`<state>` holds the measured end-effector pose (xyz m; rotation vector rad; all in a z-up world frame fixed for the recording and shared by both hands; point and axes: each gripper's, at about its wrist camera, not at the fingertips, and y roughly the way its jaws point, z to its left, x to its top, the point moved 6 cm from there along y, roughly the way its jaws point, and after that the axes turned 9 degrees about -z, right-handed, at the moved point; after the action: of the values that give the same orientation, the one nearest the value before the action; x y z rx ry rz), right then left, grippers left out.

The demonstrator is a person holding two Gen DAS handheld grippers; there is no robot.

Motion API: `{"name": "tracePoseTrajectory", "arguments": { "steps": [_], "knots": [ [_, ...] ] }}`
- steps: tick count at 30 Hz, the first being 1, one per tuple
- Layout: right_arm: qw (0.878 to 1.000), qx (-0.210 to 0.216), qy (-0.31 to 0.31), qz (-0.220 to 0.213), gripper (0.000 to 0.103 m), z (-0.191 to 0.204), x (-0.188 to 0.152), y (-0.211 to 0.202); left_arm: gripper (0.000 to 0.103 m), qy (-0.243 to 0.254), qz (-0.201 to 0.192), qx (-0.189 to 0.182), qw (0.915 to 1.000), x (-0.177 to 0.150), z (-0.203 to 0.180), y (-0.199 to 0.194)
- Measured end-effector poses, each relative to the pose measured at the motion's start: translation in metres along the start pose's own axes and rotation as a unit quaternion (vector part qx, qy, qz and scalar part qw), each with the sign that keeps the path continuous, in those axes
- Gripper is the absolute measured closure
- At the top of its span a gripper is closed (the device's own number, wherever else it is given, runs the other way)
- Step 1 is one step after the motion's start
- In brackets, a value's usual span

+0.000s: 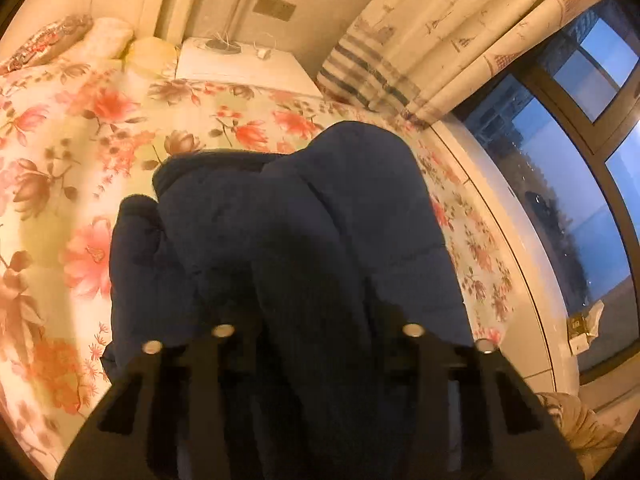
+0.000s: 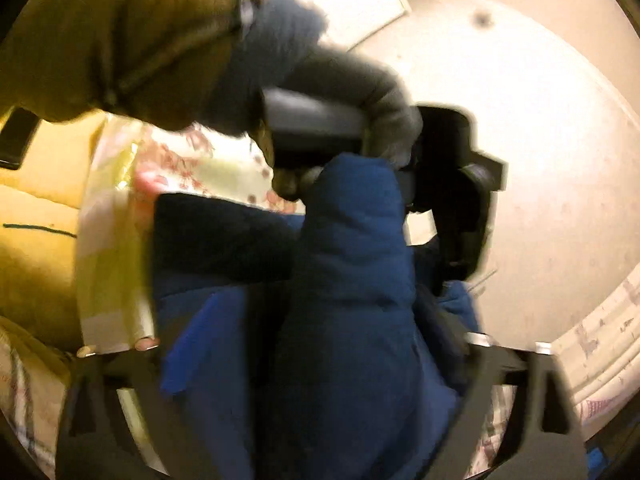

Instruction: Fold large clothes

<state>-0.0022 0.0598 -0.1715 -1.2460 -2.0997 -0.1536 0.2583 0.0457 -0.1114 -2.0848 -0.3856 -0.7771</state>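
A dark navy padded jacket point(image 1: 248, 216) lies bunched on the floral bedspread point(image 1: 80, 128). My left gripper point(image 1: 316, 272) points down at it. A thick fold of the jacket fills the gap between its dark fingers, which are shut on that fold. In the right wrist view the same jacket point(image 2: 352, 264) looks brighter blue and rises in a ridge through my right gripper point(image 2: 316, 288). The right gripper's jaws stand wide apart on either side of the ridge and do not pinch it. A grey gloved hand point(image 2: 372, 96) holds the other tool just beyond the ridge.
Pillows point(image 1: 108, 36) and a white bedside cabinet point(image 1: 240, 64) stand at the head of the bed. A patterned curtain point(image 1: 448, 36) and a dark window point(image 1: 560, 208) run along the right side. An olive sleeve point(image 2: 120, 40) fills the upper left of the right wrist view.
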Motion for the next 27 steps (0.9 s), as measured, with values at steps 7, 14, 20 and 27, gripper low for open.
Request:
{"name": "tracePoseTrajectory", "arguments": {
  "steps": [7,14,20,27],
  "knots": [
    [0.985,-0.020,0.163,0.051,0.009,-0.041,-0.079,-0.054,0.073,0.008,-0.032,-0.002,0.9995,-0.010,0.000,-0.013],
    [0.982,-0.049,0.157,0.095,0.007,-0.035,-0.108,-0.040,0.081,0.023,-0.059,0.022,0.9978,-0.010,-0.016,-0.030],
    [0.976,-0.032,0.162,0.143,0.007,-0.032,-0.125,-0.021,0.092,0.078,-0.145,0.048,0.9852,-0.005,-0.056,-0.096],
    [0.971,-0.016,0.185,0.152,0.007,-0.037,-0.128,-0.013,0.091,0.047,-0.118,0.104,0.9865,-0.037,0.025,-0.086]
  ]
}}
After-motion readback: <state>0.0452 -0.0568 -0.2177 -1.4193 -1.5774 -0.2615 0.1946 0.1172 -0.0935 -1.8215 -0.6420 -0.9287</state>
